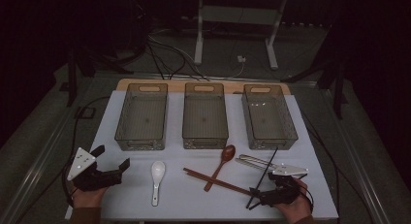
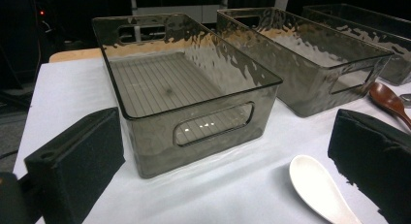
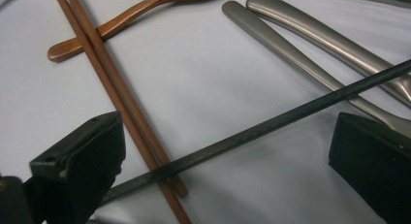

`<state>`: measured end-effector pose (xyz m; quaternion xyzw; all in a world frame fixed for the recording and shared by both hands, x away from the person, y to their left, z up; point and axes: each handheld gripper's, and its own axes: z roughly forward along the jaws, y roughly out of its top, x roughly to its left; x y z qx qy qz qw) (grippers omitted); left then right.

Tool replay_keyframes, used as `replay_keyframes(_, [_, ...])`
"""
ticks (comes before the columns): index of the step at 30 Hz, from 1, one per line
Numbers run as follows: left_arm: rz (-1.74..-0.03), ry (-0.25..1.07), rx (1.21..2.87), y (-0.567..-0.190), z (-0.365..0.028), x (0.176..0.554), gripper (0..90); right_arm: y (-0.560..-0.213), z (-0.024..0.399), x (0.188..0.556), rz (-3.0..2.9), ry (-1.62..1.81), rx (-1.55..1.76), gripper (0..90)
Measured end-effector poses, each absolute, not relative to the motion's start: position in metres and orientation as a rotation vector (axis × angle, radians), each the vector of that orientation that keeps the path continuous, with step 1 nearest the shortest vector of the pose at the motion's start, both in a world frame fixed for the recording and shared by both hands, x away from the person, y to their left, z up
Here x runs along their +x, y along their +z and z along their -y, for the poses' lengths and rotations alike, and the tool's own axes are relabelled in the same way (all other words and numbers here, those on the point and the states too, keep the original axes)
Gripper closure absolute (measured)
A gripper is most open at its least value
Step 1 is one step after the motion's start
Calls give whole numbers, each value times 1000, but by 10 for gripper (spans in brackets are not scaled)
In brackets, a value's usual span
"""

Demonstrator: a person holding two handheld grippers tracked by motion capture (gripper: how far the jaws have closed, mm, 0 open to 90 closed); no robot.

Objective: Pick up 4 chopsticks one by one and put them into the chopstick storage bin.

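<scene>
Utensils lie on the white table (image 1: 194, 204): a white ceramic spoon (image 1: 156, 178), a wooden spoon (image 1: 220, 166), brown chopsticks (image 1: 215, 181), metal utensils (image 1: 254, 161) and black chopsticks (image 1: 264, 178). My left gripper (image 1: 112, 157) is open at the front left, left of the white spoon (image 2: 317, 187) and facing the left bin (image 2: 194, 132). My right gripper (image 1: 255, 196) is open at the front right. A black chopstick (image 3: 271, 124) passes between its jaws, untouched, and lies across the brown chopsticks (image 3: 111, 88).
Three empty smoky clear bins stand in a row at the back: left (image 1: 142, 116), middle (image 1: 205, 115) and right (image 1: 268, 116). Metal handles (image 3: 300, 54) lie just beyond my right gripper's far jaw. Cables and a white stand lie on the floor behind the table.
</scene>
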<state>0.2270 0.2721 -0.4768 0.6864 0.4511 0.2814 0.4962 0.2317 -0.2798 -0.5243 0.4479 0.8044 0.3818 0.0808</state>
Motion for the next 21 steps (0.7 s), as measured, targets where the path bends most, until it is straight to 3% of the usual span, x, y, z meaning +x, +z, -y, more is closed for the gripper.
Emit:
replay_keyframes(13, [-1089, 684, 1663, -477, -272, 227, 6, -526, 272, 239, -2392, 1113, 1389, 2])
replay_keyframes(19, [-1087, 684, 1669, -477, -271, 227, 5, -524, 269, 239, -2351, 1087, 1423, 80])
replay_keyframes(20, [-1087, 683, 1669, -477, -271, 227, 6, -523, 268, 238, -2326, 1061, 1433, 156])
replay_keyframes(21, [-1087, 683, 1669, -477, -271, 227, 6, -523, 268, 238, -2326, 1061, 1433, 156])
